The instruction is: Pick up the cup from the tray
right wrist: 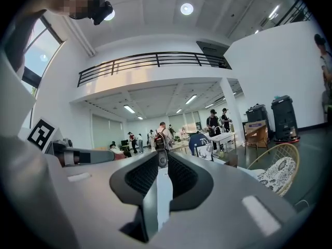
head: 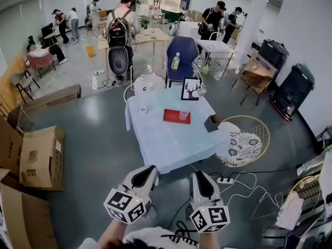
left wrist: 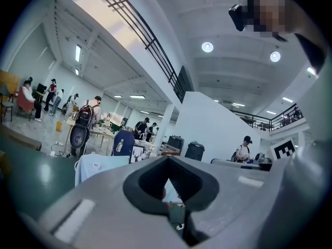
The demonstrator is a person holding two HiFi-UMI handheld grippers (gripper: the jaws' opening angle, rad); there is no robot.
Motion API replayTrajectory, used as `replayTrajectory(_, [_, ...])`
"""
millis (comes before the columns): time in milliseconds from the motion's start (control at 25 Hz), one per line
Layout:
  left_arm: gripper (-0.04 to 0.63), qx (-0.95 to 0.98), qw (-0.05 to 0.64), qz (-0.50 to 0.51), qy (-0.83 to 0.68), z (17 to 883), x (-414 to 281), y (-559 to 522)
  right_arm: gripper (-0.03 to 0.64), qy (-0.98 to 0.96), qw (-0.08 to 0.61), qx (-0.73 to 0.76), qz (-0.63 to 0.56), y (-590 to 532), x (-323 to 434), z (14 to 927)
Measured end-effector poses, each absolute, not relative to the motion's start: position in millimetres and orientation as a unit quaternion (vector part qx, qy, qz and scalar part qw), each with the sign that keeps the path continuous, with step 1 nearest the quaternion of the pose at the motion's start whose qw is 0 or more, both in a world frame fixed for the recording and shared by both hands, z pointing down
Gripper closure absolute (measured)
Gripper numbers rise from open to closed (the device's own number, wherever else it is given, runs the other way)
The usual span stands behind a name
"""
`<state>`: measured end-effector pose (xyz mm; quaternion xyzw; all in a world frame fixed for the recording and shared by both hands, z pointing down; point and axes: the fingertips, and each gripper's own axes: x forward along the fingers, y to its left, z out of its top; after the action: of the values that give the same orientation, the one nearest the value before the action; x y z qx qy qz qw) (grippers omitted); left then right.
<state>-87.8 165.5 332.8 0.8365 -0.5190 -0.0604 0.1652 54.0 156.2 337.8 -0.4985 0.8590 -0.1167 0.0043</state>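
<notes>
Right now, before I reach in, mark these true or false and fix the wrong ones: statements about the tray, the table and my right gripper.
1. The cup stands on the red tray. True.
2. The right gripper holds the cup. False: its jaws are slightly apart with nothing between them, and the cup stands alone on the tray.
3. The tape roll lies on the tray. False: it lies on the table, left of the tray.
4. A framed deer picture stands beyond the tray. True.
5. A wicker chair stands at the table's right. True.
</notes>
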Motion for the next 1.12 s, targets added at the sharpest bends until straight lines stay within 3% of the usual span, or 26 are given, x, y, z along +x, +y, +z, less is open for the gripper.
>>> replayTrajectory(1120, [0.594,0.853,0.179,-0.039,-0.489,344,-157,0,0.488,0.845,-0.014,-0.522,-0.116,11,-23,354])
